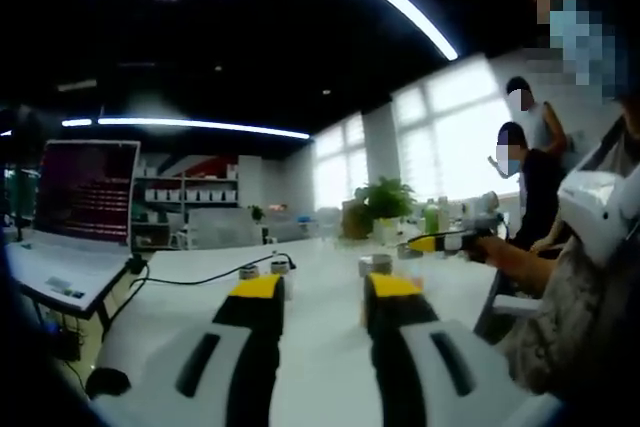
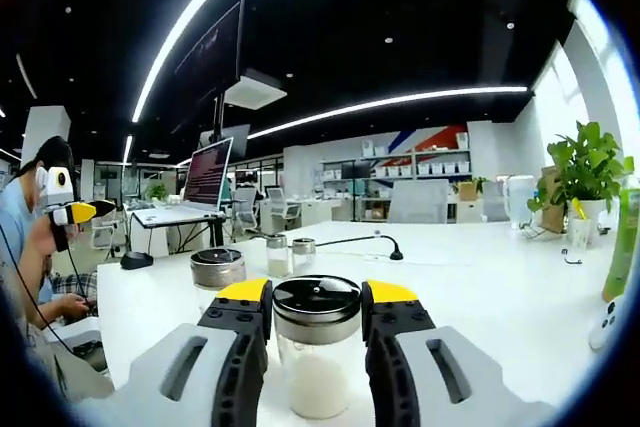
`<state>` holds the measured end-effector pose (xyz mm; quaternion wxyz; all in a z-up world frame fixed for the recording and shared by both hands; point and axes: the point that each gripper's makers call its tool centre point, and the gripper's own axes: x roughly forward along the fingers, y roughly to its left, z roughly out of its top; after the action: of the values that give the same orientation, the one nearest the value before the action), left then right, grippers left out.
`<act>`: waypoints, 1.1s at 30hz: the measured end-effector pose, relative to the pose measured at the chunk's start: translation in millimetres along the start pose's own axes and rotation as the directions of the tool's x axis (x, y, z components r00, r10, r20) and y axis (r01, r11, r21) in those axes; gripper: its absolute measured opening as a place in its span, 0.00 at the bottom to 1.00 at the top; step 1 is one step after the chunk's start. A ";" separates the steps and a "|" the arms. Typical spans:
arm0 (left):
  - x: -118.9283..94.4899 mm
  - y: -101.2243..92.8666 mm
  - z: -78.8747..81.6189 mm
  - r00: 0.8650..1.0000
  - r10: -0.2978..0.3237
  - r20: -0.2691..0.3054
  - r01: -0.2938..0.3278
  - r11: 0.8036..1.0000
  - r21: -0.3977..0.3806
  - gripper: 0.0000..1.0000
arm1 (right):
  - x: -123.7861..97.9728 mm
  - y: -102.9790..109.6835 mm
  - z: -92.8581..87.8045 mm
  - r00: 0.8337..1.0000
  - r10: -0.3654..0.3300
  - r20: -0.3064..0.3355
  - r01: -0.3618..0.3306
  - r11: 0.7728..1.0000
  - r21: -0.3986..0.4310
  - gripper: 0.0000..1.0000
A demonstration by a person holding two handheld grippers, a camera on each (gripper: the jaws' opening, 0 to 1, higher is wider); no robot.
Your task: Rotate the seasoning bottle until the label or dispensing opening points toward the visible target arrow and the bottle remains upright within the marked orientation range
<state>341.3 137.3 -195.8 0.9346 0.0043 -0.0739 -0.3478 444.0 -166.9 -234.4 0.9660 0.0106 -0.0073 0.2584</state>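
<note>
The seasoning bottle [image 2: 316, 319] is clear glass with a black lid and white powder in the bottom. It stands upright on the white table [image 2: 480, 277]. My right gripper [image 2: 317, 293] is shut on the bottle, its yellow-tipped jaws pressed against both sides of the lid. In the left gripper view the right gripper [image 1: 432, 243] shows at the right, held in a person's hand. My left gripper [image 1: 326, 287] hovers over the white table [image 1: 320, 347], open with nothing between its jaws.
Other shakers stand nearby: a wide dark-lidded jar [image 2: 217, 269], two small ones [image 2: 289, 255], and several small jars [image 1: 263, 269]. A laptop [image 1: 85, 197] and a mouse [image 1: 105, 382] sit at the left, with a cable [image 1: 200, 278] across the table. A plant [image 2: 585, 172] and a green bottle [image 2: 624, 242] stand at the right. People are at the table's edge.
</note>
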 end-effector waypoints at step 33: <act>-0.5 -5.2 1.1 0.999 -0.033 0.007 0.033 0.999 -0.006 0.34 | 0.7 1.1 -0.5 0.929 0.371 -0.014 -0.371 0.929 -0.011 0.34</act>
<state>337.5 133.7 -195.1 0.9285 0.0016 -0.0760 -0.3635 444.0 -165.6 -234.9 0.8999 0.0011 -0.0051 0.4360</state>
